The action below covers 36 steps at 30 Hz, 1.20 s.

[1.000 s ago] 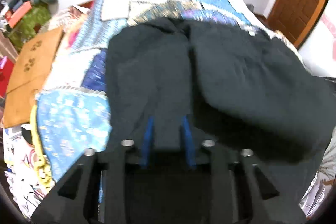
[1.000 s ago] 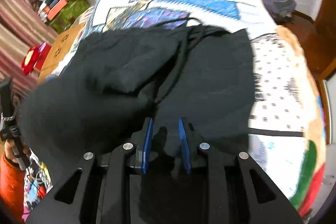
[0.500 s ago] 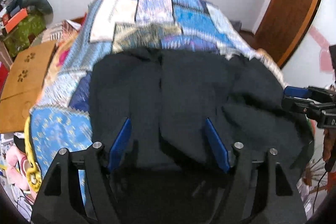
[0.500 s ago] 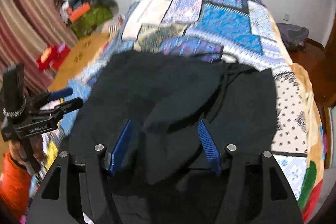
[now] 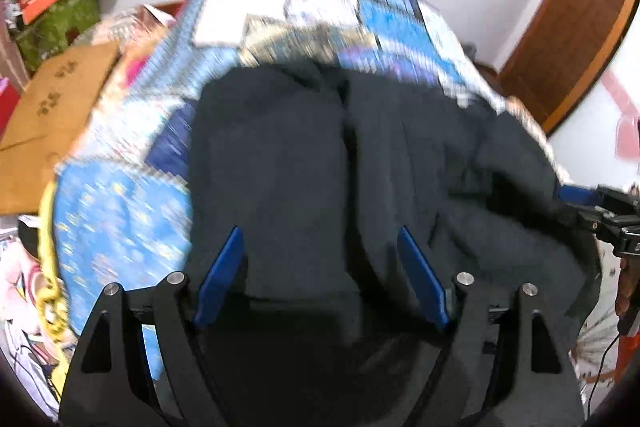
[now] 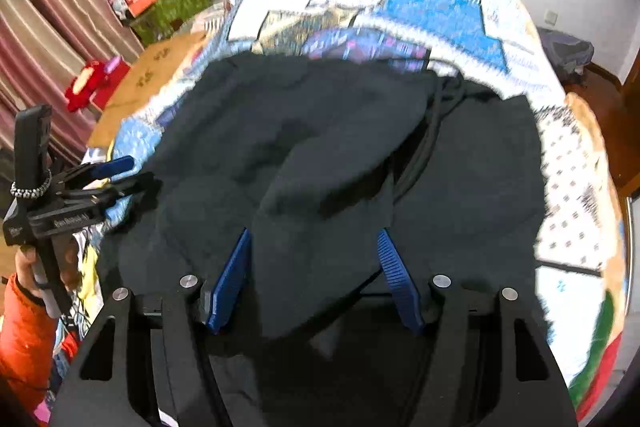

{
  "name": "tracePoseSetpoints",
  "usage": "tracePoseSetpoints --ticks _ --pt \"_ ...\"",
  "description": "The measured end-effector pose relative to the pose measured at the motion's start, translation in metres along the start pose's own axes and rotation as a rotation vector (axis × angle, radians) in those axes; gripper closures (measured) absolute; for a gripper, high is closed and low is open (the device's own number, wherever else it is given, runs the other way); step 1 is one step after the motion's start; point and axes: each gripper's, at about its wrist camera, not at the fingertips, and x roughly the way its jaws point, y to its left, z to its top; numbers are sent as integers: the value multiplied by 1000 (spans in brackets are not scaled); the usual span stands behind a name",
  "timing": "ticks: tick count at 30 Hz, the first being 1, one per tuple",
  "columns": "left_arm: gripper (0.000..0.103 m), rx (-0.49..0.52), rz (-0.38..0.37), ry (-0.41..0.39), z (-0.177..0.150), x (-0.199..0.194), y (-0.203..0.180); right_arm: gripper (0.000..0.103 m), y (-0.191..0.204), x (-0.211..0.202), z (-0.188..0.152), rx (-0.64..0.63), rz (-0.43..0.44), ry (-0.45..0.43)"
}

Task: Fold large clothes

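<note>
Bedroom w/ white walls: patchwork quilt point(image 6: 440, 7) covers the bed, brown wooden door point(image 5: 580, 27) at right in left wrist view, striped curtain point(image 6: 48, 39) at left in right wrist view. Black garment point(image 6: 320, 147) lies spread on quilt, partly folded over itself, drawcord visible near its far edge. Left gripper point(image 5: 320, 255): jaws opening, blue pads apart above the fabric, not pressing it. Right gripper point(image 6: 314, 259): jaws apart, pads either side of a fabric fold, no grip. Orange sleeve point(image 6: 24, 339) at lower left, right wrist view.
</note>
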Motion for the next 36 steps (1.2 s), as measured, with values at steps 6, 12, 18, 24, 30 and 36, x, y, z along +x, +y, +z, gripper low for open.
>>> tracePoseSetpoints --ticks 6,12,18,24,30,36 --pt "23 -128 65 -101 21 -34 61 41 -29 -36 15 62 -39 -115" --pt "23 -328 7 -32 5 -12 121 41 -77 -45 16 198 -89 -140" --pt "23 -411 -87 66 -13 28 130 41 -126 -25 2 369 -60 -54" --pt "23 -426 -264 100 -7 57 122 41 -145 -5 -3 441 25 19" --pt "23 -452 -288 166 -6 97 129 41 -155 20 2 453 127 70" --pt "20 -483 -348 179 7 113 128 41 -169 39 12 504 211 94"
